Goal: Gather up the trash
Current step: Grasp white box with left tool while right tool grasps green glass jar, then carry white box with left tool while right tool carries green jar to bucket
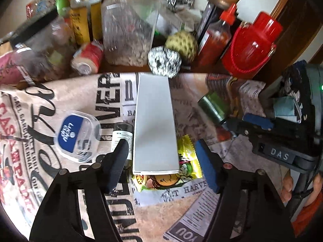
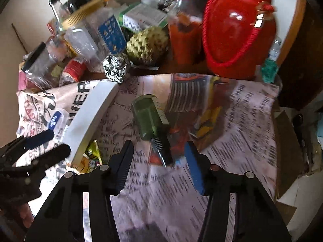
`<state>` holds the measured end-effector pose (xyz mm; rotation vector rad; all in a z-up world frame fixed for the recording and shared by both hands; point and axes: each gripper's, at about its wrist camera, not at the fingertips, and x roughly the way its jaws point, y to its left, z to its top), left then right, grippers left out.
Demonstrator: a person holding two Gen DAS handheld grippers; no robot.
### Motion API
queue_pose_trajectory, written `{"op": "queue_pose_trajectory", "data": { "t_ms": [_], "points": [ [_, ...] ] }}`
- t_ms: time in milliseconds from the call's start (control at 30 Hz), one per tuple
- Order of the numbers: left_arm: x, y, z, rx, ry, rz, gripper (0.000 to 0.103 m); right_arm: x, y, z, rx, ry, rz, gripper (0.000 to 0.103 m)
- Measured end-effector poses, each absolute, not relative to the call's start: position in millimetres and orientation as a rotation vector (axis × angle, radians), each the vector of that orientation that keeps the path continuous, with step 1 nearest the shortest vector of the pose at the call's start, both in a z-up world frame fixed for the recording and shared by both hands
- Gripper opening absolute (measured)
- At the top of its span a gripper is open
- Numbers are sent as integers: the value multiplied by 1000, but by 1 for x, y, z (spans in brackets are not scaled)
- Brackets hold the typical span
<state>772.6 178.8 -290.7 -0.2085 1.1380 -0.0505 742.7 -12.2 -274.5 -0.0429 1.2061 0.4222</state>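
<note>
Soft daylight, motion blur across the clutter, fisheye bending, dark vignetted corners

A long box (image 1: 154,125) lies on the tablecloth (image 1: 60,100), overlapping a snack wrapper (image 1: 187,165), foil ball (image 1: 164,61) behind.

A pale plain wall (image 2: 24,20) stands behind the table. The table carries a newsprint-pattern cloth (image 2: 232,121), with bare brown tabletop (image 2: 173,68) exposed along the far edge. A brown wooden door frame (image 1: 286,2) rises at the right, beside dark woodwork.
</note>
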Motion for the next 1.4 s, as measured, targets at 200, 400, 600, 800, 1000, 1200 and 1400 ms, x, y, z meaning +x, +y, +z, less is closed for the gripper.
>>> {"op": "queue_pose_trajectory", "data": {
  "t_ms": [200,400,600,800,1000,1200,1400],
  "points": [
    [781,175,-305,-164,1154,-59,64,756,7,-292,-88,1224,449,47],
    [787,168,-318,-122,1163,-43,57,765,17,-307,-106,1247,438,47],
    [789,166,-321,-117,1139,-39,52,757,23,-301,-107,1214,458,44],
    [780,172,-300,-154,1096,-47,51,738,25,-277,-80,1154,466,43],
    [763,179,-266,-207,1040,-26,51,726,4,-245,-18,1111,464,42],
    [737,170,-215,-218,948,-3,51,706,-27,-203,47,1039,457,42],
    [697,149,-160,-214,836,6,51,677,-61,-154,80,930,452,42]
  ]
}}
